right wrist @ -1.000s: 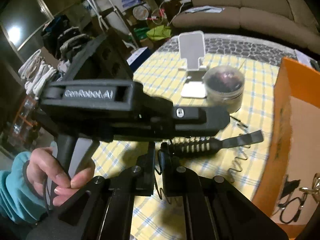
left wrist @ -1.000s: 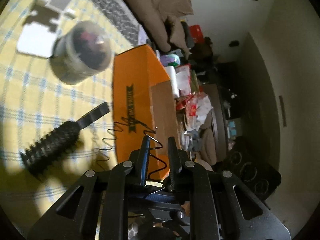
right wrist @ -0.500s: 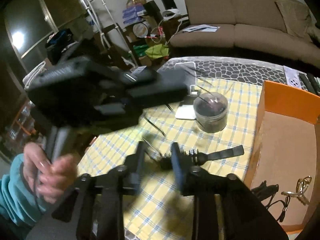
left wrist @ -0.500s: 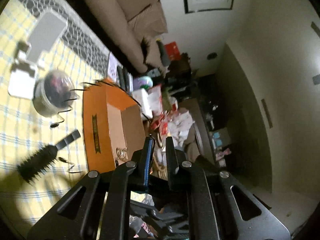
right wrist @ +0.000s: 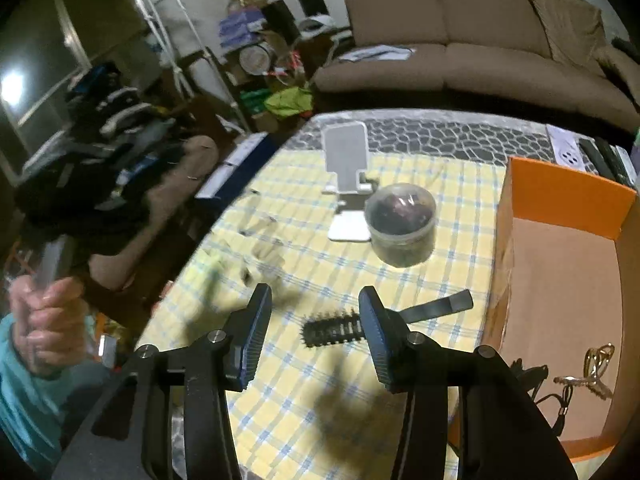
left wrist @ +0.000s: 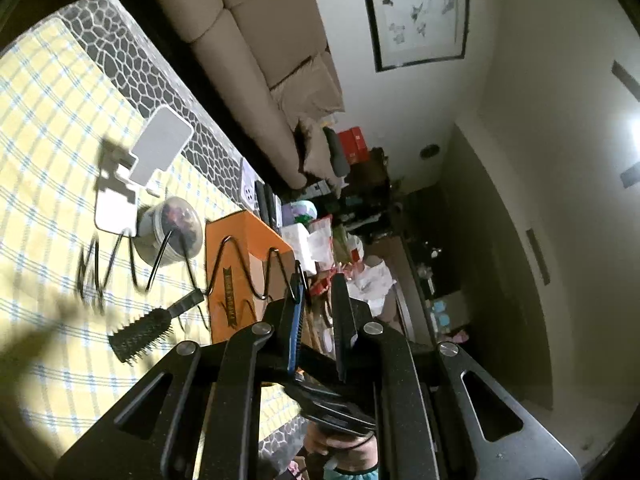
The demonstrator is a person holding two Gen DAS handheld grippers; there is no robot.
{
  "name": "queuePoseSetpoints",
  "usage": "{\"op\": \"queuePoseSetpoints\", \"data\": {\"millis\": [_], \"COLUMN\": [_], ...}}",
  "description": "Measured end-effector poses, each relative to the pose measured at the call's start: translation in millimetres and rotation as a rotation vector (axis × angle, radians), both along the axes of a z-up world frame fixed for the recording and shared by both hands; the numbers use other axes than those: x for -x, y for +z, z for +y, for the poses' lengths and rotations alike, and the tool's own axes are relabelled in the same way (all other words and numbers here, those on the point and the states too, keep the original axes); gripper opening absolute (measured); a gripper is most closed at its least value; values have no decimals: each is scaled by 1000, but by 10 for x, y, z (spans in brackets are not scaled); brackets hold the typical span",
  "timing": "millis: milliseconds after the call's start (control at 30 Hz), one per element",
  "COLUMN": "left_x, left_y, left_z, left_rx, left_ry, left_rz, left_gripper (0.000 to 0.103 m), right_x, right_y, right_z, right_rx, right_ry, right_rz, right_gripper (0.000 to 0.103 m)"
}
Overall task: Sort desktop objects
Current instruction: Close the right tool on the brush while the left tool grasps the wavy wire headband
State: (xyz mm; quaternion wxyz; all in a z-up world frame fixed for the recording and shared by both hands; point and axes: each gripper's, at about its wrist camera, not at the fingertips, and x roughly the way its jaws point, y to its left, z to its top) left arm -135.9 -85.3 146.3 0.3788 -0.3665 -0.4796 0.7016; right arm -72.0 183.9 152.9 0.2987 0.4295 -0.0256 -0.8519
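My left gripper [left wrist: 316, 292] is shut on one end of a black coiled wire [left wrist: 224, 264], which stretches in zigzags to the left, high above the yellow checked table [left wrist: 44, 128]. My right gripper [right wrist: 314, 312] is open and empty, above the black round hairbrush [right wrist: 340, 328], also in the left wrist view [left wrist: 140, 334]. The orange cardboard box [right wrist: 560, 264] stands at the right with a cable [right wrist: 536, 380] and a gold clip [right wrist: 596, 364] inside; it also shows in the left wrist view [left wrist: 236, 264].
A clear round jar [right wrist: 402, 224] with dark contents and a white phone stand [right wrist: 346, 184] stand behind the brush. A brown sofa [right wrist: 480, 40] lies beyond the table. Clutter fills the floor at the left. The person's hand [right wrist: 44, 320] holds the left gripper's handle.
My right gripper has opened and let go of the coiled wire. My left gripper has lifted and pulled away with the wire, which now stretches out from it.
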Motion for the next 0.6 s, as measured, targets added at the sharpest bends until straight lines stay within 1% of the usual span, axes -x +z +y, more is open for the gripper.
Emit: {"op": "queuePoseSetpoints", "data": {"millis": [133, 200, 267, 300, 333, 367, 400, 433, 600], "left_x": [-30, -44, -52, -53, -51, -55, -55, -58, -92], "left_y": [41, 61, 65, 65, 57, 53, 44, 45, 69], "left_z": [-104, -156, -191, -203, -213, -221, -229, -234, -236], "left_rx": [6, 6, 6, 6, 2, -1, -5, -9, -14], "left_ry": [10, 16, 19, 21, 21, 21, 21, 20, 10], "left_rz": [17, 20, 25, 26, 25, 23, 22, 23, 33], "left_gripper": [11, 11, 11, 11, 11, 11, 11, 11, 11], "right_x": [129, 160, 169, 172, 178, 181, 183, 184, 165], "right_y": [-208, -298, -387, -435, -500, -543, -589, -629, -849], "right_z": [-89, -128, -172, -202, -240, -271, -295, -323, -530], "right_rx": [-80, -117, -162, -188, -218, -235, -246, -253, -321], "right_ry": [-52, -57, -57, -58, -56, -55, -55, -52, -8], "right_rz": [-53, -54, -54, -53, -52, -51, -49, -45, -21], "right_gripper": [47, 47, 50, 54, 62, 67, 75, 79, 83]}}
